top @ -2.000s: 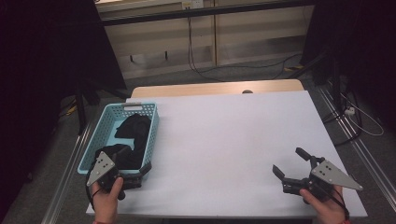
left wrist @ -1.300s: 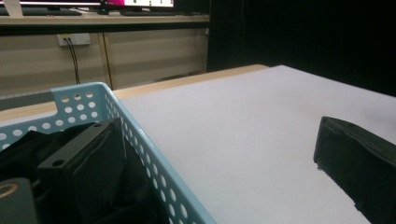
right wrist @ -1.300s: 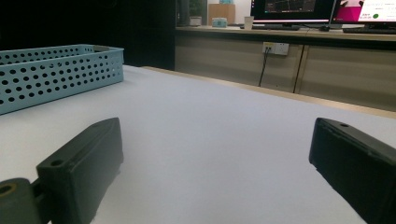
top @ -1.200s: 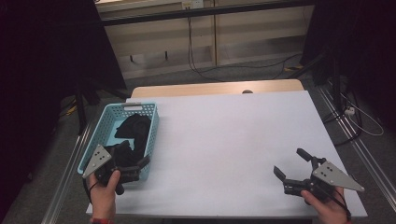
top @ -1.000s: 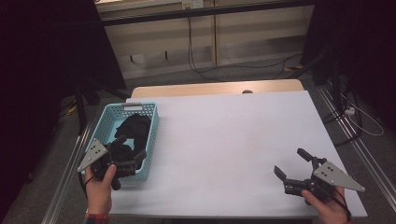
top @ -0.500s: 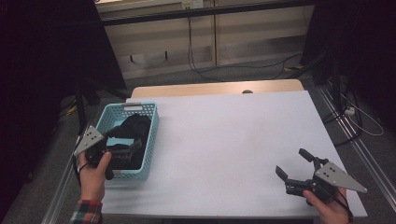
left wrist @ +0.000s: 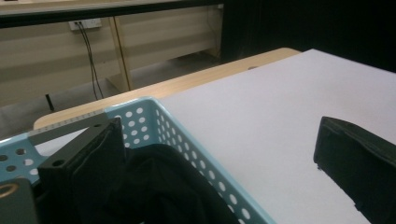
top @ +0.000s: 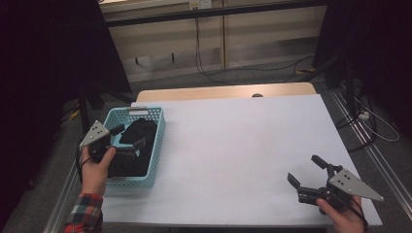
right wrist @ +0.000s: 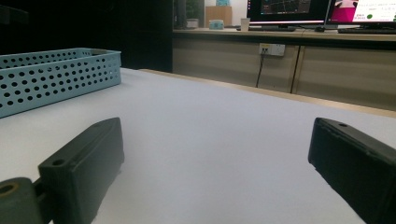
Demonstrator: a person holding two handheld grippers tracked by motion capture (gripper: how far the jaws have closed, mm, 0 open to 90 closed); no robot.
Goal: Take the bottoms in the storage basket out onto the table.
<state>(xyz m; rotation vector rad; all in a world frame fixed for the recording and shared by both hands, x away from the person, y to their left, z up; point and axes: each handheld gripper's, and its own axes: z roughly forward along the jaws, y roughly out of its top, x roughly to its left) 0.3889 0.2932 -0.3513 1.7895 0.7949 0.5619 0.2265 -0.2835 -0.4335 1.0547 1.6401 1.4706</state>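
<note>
High view: the white table (top: 233, 145) has a blue basket (top: 158, 145) at its left, holding a dark cloth (top: 138, 133). It looks soft and light; pinch a top fold. The left gripper (top: 127, 141) hangs wide over it. The right gripper (top: 308, 174), near right, is wide and empty. Left gripper view shows the basket's holes; maybe a bag.

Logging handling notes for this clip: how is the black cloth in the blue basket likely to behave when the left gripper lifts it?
The black cloth lies crumpled in soft folds, so it is probably floppy and will drape and trail from the left gripper. It looks light. It may drag against the perforated basket wall, possibly nudging the basket.
</note>
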